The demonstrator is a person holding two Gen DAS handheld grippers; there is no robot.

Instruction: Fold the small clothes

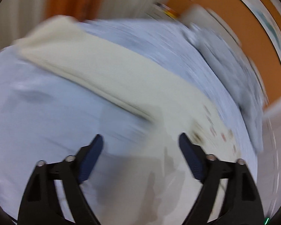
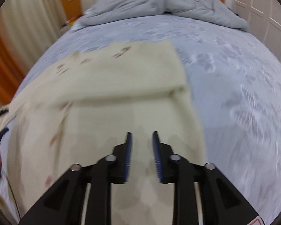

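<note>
On the bed (image 1: pixel 37 116), your left tool (image 1: pixel 140 140) hangs wide and empty over the cream garment (image 1: pixel 110 75), whose folded edge lies flat, so nothing needs holding. Over the same garment (image 2: pixel 121 78), your right tool (image 2: pixel 141 136) is narrowed and empty, poised above the near fold.

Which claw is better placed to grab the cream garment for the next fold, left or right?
Right, probably. The right claw hangs directly over the cream garment, jaws open a little. The left claw is wide open at the cloth's edge, half over the blue bedsheet, in a motion-blurred view.
</note>
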